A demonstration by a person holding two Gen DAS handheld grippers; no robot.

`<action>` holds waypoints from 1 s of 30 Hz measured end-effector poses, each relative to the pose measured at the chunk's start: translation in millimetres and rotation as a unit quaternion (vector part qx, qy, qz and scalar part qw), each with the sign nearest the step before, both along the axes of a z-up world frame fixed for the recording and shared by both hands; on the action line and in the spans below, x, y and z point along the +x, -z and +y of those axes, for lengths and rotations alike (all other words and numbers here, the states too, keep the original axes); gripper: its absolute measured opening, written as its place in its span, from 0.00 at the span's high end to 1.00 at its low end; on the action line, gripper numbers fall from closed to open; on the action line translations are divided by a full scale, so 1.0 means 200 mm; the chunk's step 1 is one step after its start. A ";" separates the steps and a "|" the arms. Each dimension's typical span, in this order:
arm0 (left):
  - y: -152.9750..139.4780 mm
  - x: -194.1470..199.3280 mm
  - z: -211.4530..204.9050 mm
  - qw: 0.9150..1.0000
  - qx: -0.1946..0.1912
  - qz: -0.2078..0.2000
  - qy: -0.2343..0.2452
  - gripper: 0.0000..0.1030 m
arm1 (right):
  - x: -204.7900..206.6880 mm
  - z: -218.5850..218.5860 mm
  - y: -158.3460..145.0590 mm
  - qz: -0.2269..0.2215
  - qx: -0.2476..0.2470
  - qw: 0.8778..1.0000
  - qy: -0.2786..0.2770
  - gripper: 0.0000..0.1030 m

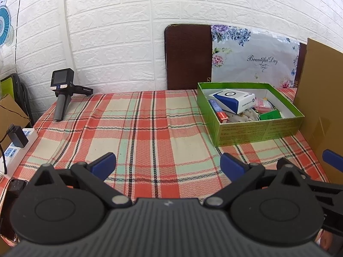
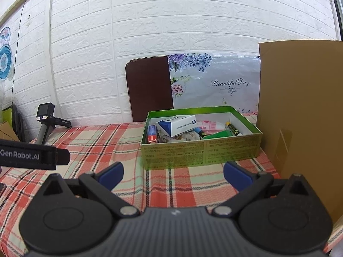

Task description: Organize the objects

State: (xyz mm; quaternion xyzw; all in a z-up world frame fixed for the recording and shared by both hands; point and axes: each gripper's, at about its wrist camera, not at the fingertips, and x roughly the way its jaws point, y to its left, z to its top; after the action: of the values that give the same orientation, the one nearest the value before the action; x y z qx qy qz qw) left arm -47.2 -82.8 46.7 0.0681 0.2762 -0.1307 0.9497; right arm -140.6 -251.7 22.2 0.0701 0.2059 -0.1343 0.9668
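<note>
Your left gripper (image 1: pixel 168 166) and right gripper (image 2: pixel 173 174) both gape wide and empty short of the green box (image 2: pixel 201 152) on the table (image 1: pixel 139 128), so reaching in carelessly could shove it.

- The green box (image 2: pixel 201 150) wall hides the lower contents from me.
- Its printed text is too small to read.
- The power strip (image 1: pixel 15 150), perhaps longer, is cut off at the edge.

Left tool (image 1: pixel 168 167), right tool (image 2: pixel 173 175): fingers spread wide, empty.
</note>
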 end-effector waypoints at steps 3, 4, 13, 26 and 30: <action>0.00 0.00 0.00 1.000 0.001 0.001 0.002 0.00 | 0.00 0.00 0.00 0.001 0.001 1.000 0.000 0.00; 0.00 0.00 0.00 1.000 0.001 0.001 0.003 0.00 | 0.00 0.00 0.00 0.001 0.001 1.000 0.001 0.00; 0.01 0.00 0.00 1.000 0.001 0.001 0.002 0.00 | 0.00 0.00 0.01 0.001 0.002 1.000 0.002 0.00; 0.03 0.01 -0.01 1.000 0.002 0.007 0.006 0.00 | 0.01 -0.01 0.03 0.005 0.006 1.000 0.003 0.00; 0.03 0.01 -0.01 1.000 0.003 0.007 0.007 0.00 | 0.02 -0.01 0.03 0.005 0.005 1.000 0.003 0.00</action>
State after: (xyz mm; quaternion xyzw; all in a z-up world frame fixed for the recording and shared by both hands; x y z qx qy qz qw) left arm -44.5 -84.5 41.3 0.0718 0.2826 -0.1369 0.9467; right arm -137.4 -253.7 16.4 0.0746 0.2108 -0.1369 0.9650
